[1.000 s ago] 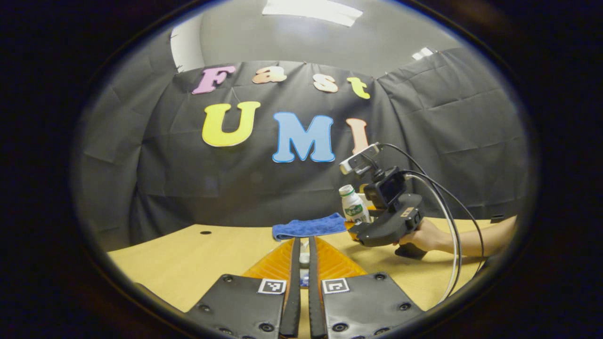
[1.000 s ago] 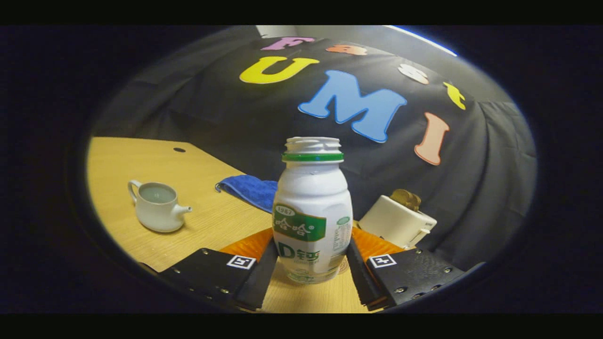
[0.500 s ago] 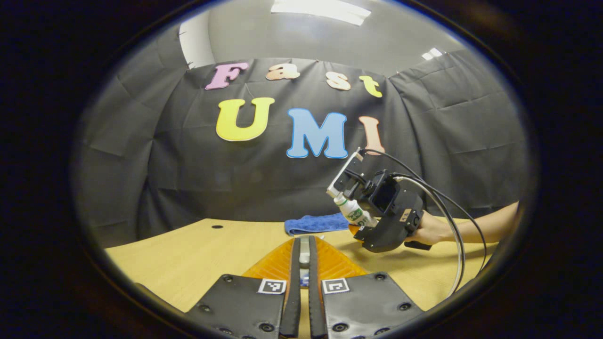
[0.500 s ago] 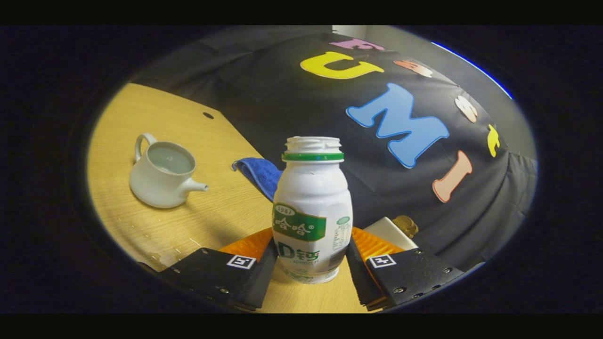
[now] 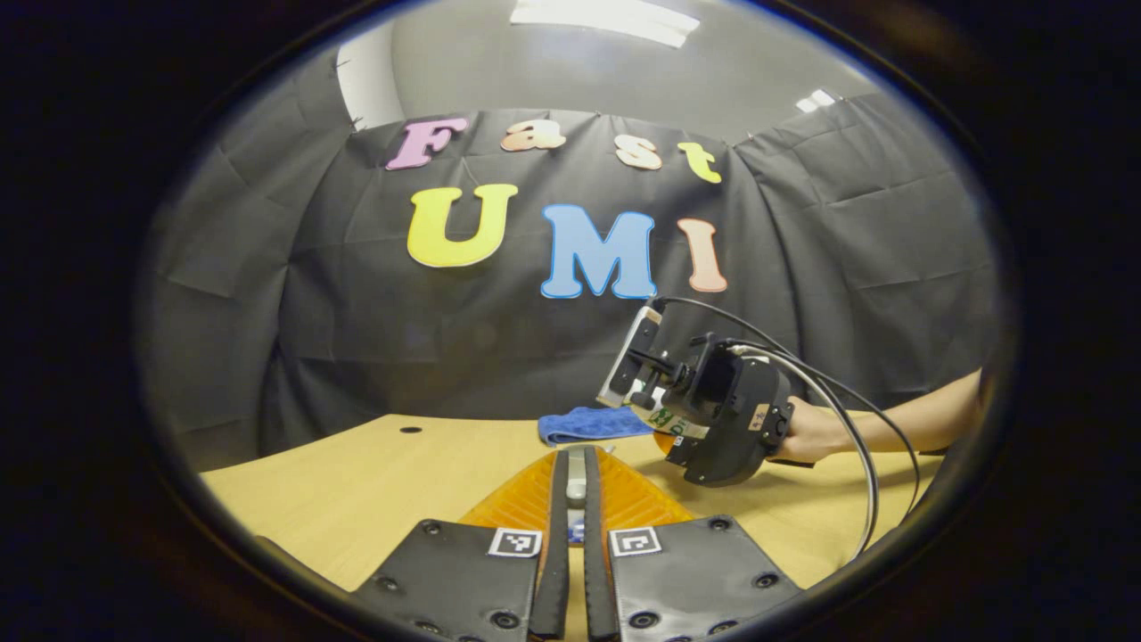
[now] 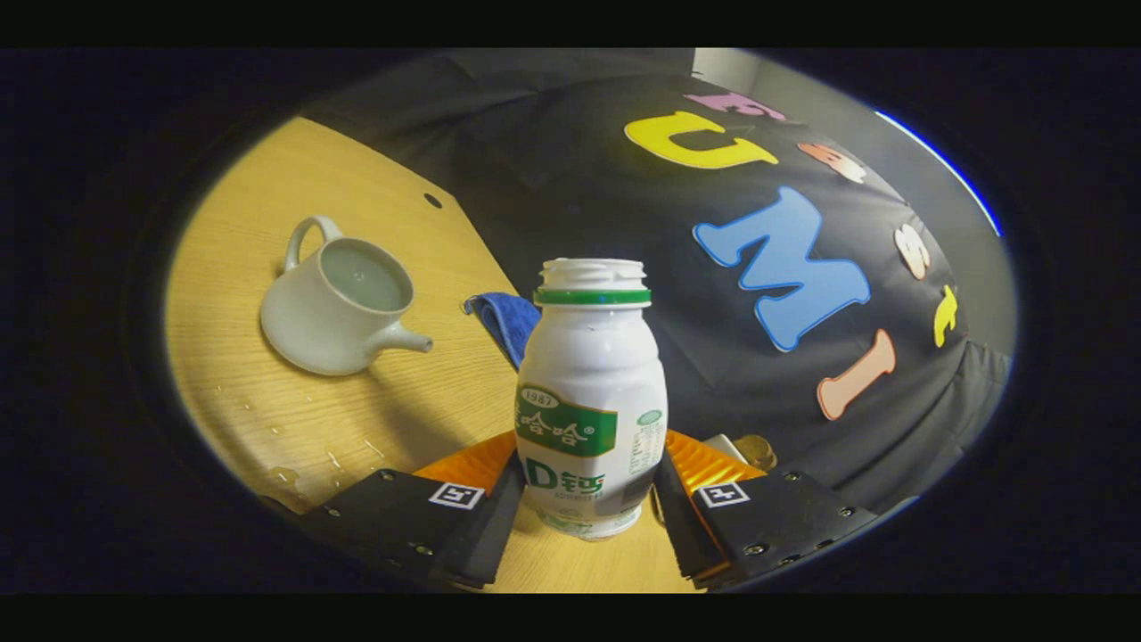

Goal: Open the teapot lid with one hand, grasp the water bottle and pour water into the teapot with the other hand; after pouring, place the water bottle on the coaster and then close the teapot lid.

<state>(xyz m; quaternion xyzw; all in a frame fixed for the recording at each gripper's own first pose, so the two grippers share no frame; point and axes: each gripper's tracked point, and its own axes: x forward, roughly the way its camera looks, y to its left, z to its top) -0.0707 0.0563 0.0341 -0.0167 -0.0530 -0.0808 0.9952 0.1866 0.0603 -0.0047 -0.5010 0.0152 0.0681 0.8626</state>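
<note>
My right gripper (image 6: 588, 477) is shut on a white bottle (image 6: 591, 392) with a green label and no cap. The bottle leans toward the white teapot (image 6: 343, 303), which stands lidless on the wooden table (image 6: 428, 401) to its left, spout pointing right. The left gripper view shows a hand holding that right gripper (image 5: 677, 428) tilted over, with the bottle (image 5: 661, 416) partly hidden behind it. My left gripper (image 5: 575, 456) is held above the table, its fingers closed on a small pale piece that I take for the teapot lid (image 5: 576, 486).
A blue cloth (image 6: 504, 316) lies at the table's back by the black wall. A white box-shaped thing with a brown top (image 6: 744, 446) peeks out behind the right finger. Water drops (image 6: 294, 464) dot the wood in front of the teapot.
The right gripper has tipped the bottle further over and carried it toward the teapot, which now looks larger and nearer. The left gripper has hardly moved.
</note>
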